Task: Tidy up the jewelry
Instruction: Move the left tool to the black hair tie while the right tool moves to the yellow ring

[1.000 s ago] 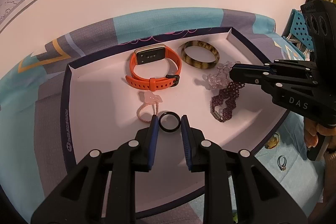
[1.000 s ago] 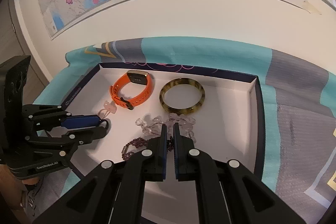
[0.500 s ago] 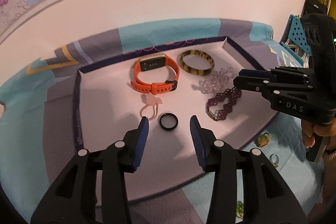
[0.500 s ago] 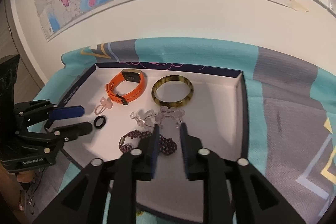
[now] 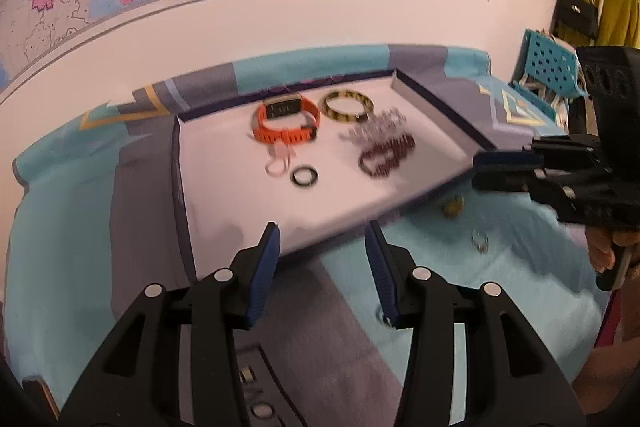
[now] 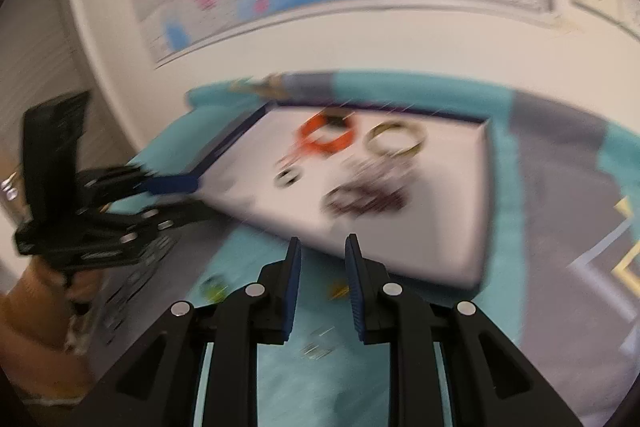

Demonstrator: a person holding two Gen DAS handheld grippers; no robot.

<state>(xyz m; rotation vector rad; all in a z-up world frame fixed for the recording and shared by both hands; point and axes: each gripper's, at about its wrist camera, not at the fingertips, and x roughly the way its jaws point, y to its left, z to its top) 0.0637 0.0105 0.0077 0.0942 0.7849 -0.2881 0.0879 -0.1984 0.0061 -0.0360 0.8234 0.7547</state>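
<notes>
A white tray (image 5: 176, 163) with a dark blue rim holds an orange watch (image 5: 286, 125), a tortoiseshell bangle (image 5: 348, 105), a clear bead bracelet (image 5: 378, 129), a purple bead bracelet (image 5: 386, 157), a pink loop (image 5: 278, 163) and a black ring (image 5: 305, 177). My left gripper (image 5: 322, 243) hangs over the tray's near edge, jaws opening, nothing between them. My right gripper (image 6: 322, 247) is open and empty, just short of the tray (image 6: 486, 147). Each gripper also shows in the other's view: the right gripper (image 5: 476, 171) at the tray's right, the left gripper (image 6: 192, 195) at its left.
Small loose pieces lie on the teal and grey cloth in front of the tray: a yellow piece (image 5: 452, 207), a small ring (image 5: 480, 241), another ring (image 6: 318, 345) and a green-yellow piece (image 6: 212, 285). A wall with a map stands behind. The right wrist view is blurred.
Both grippers opened and drew back from the tray. The left let go of the black ring, the right came off the purple bracelet; both pieces now lie in the tray.
</notes>
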